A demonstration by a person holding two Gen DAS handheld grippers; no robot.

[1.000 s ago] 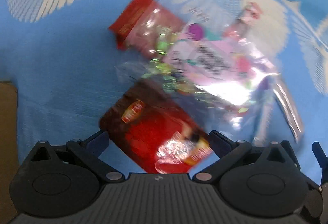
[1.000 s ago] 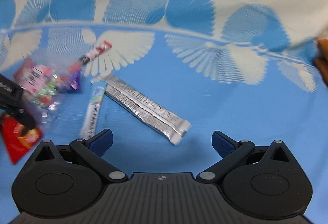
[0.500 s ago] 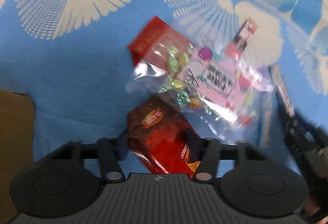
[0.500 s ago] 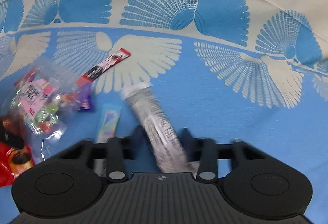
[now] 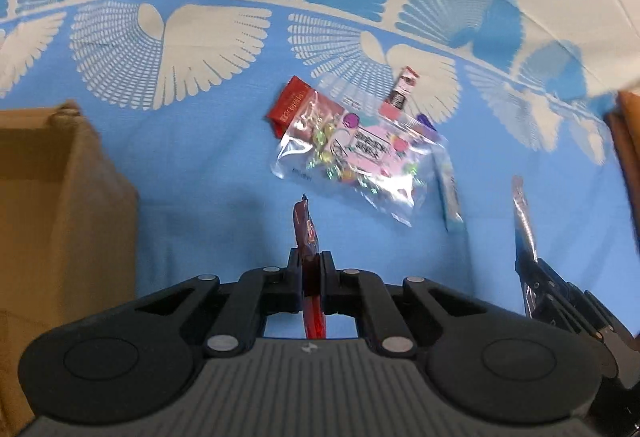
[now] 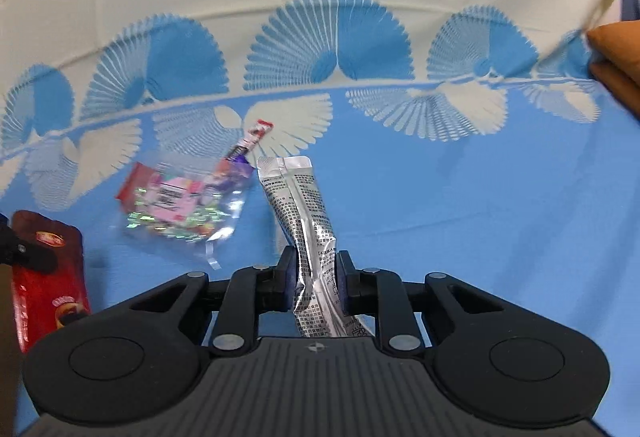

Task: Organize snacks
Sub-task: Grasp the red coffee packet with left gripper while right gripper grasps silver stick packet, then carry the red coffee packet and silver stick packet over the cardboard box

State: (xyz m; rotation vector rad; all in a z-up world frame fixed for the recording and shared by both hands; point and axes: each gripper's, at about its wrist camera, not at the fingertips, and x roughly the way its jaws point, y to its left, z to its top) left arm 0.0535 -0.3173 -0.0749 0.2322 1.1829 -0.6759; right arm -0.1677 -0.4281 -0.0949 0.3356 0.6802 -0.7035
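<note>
Left gripper pinches a red snack packet (edge-on); right gripper, jaws closing, clamps a silver sachet.

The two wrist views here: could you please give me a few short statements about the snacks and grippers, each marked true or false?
1. The left gripper is shut on a red packet. True.
2. The right gripper is empty. False: a silver sachet sits between its pads, which press on it as the jaws are closing.
3. A clear candy bag lies on the blue tablecloth. True.
4. The clear candy bag sits inside the cardboard box. False: it lies on the cloth, apart from the box.
5. The silver sachet lies flat on the cloth. False: it is held up in the right gripper.
</note>
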